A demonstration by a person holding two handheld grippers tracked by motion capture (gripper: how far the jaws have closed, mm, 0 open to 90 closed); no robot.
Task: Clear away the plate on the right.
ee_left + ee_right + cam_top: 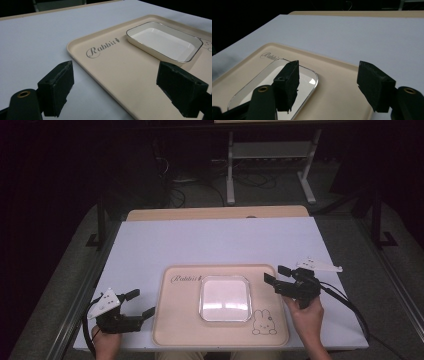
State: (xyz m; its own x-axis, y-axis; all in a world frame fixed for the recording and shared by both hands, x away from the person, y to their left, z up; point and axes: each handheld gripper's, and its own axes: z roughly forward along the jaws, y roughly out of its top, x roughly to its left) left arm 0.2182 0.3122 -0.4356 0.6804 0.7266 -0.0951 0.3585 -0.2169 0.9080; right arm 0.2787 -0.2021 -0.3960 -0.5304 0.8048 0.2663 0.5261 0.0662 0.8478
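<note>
A beige tray (175, 320) with a "Rabbit" script and a small rabbit drawing (263, 322) lies at the table's front middle. In its centre rests an empty white square dish (225, 298) with a thin dark rim. My left gripper (142, 302) is held just left of the tray, open and empty, pointing right. In the left gripper view its jaws (115, 85) straddle the tray's (120, 72) near corner, with the dish (165, 42) beyond. My right gripper (275, 274) hovers at the tray's right edge, open and empty. Its view (328, 82) faces the dish (305, 80) and tray (337, 82).
The tray sits on a white board (215, 240) covering a wooden table. Grey floor, a metal stand (270, 155) and cables lie beyond the far edge. A black cable (350, 307) trails from the right gripper across the table's right side.
</note>
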